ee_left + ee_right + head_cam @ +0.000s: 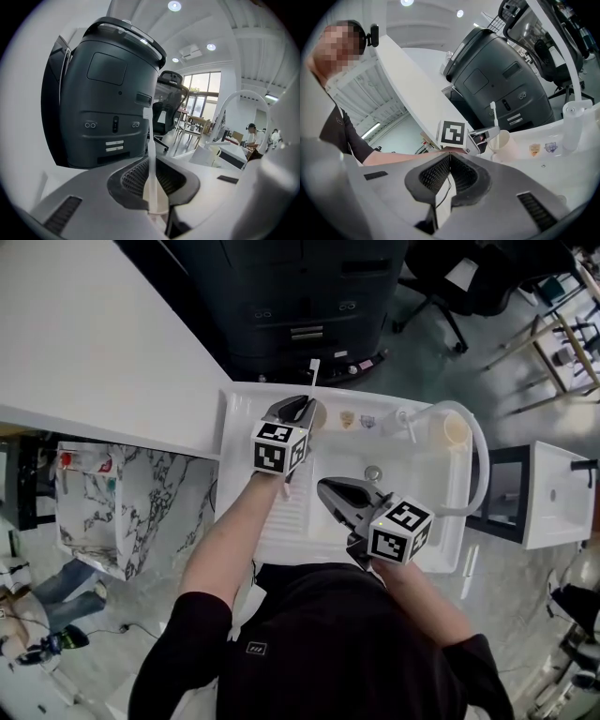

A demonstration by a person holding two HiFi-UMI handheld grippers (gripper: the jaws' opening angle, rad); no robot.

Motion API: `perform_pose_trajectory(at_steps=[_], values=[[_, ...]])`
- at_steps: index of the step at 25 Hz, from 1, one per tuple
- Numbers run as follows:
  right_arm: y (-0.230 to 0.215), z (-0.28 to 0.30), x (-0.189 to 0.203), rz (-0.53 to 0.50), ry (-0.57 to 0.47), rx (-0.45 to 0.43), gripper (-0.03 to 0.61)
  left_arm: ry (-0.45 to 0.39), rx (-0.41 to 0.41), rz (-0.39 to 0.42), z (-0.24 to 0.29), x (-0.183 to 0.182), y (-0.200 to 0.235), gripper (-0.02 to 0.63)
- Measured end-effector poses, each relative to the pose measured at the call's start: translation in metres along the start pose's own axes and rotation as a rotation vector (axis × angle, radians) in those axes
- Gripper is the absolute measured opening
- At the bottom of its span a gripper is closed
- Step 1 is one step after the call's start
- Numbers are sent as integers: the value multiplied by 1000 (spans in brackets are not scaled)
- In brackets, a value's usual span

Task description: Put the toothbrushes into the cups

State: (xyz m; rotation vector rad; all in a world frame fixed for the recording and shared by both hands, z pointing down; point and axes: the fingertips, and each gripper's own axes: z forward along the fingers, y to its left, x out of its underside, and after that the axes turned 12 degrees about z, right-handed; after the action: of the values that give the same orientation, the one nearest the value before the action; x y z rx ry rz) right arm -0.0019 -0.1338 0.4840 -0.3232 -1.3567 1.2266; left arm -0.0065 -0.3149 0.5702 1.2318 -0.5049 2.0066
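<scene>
Toothbrush [151,150] stands upright, bristles up, clamped in left gripper [300,407].

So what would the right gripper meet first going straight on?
Probably the marker cube on the left gripper, dead ahead of the right gripper; the cup lies beyond, slightly right. Depth is unclear.

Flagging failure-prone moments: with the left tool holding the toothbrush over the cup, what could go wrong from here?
The left tool holds the white toothbrush right above the cup; going lower, it could knock the cup over. The cup stands on the back ledge of the sink, so a tipped cup might roll in. Released off-centre, the tall toothbrush might topple it.
</scene>
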Motion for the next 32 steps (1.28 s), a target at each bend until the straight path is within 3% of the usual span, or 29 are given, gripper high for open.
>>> perform_pose_trajectory(at_steps=[9, 18, 23, 32], values=[[11, 2, 4, -21, 19, -7, 28, 60, -7, 26, -4, 20, -6, 55], [11, 1, 11, -5, 17, -7, 28, 61, -8, 58, -6, 26, -7, 55], [10, 1, 12, 4, 9, -3, 28, 50, 8, 61, -5, 23, -9, 129], [9, -1, 11, 10, 6, -6, 28, 43, 18, 91, -7, 23, -17, 130]])
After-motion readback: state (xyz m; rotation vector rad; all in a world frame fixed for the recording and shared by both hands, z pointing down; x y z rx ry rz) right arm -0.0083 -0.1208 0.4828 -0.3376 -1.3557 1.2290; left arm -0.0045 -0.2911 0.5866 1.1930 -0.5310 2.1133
